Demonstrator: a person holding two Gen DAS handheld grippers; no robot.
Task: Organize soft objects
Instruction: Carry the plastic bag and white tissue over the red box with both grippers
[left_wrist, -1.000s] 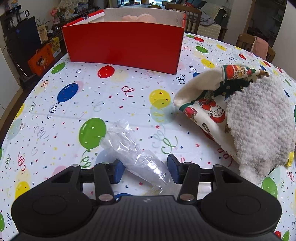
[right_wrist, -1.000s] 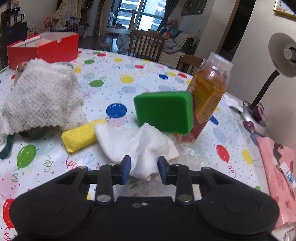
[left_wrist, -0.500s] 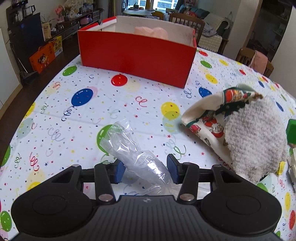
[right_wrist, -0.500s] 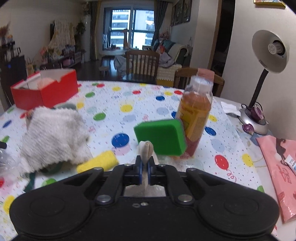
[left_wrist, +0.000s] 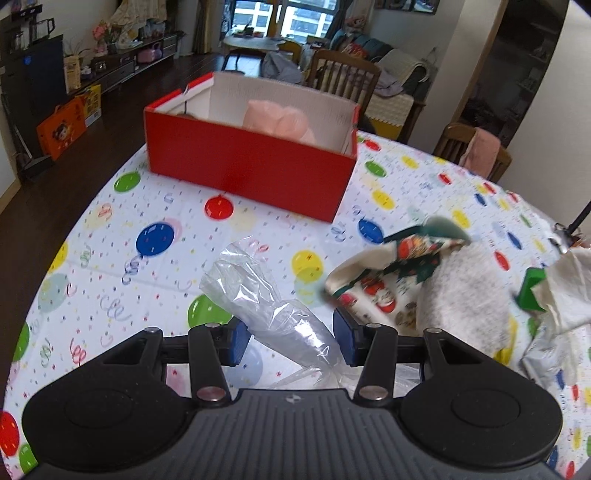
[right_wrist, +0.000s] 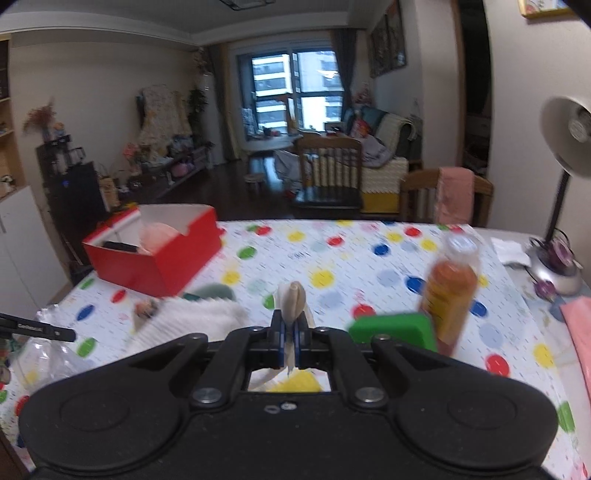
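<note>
Jaws on the right gripper (right_wrist: 290, 341) are pinched nearly closed, and a fold of white cloth (right_wrist: 291, 297) is seen poking up between them; in the left wrist view the same cloth (left_wrist: 565, 291) is seen hanging at the far right edge, lifted clear of the bench (left_wrist: 110, 229). On the left gripper (left_wrist: 287, 339) the jaws are spread wide, with a clear plastic bag (left_wrist: 266, 306) lying between them but not clamped.

The red box (left_wrist: 251, 162) is set at the far side of the bench, a pink soft item (left_wrist: 280, 120) already inside it. That is judged to be the destination.

Risks, then. Only a thin pinch of cloth is held, so a slip mid-carry could be expected if the rest swings or catches. The green sponge (right_wrist: 391, 328) is sitting just beside the hanging cloth, and the orange bottle (right_wrist: 448, 291) is standing upright right behind it; a trailing corner could drag the sponge or tip the bottle. The fluffy white towel (left_wrist: 461, 291) and the Christmas-print fabric (left_wrist: 384, 291) lie along the path toward the box and could be snagged.

The plastic bag is slick and crumpled. If the jaws are closed off-centre, it may be squeezed out or only partly caught.
</note>
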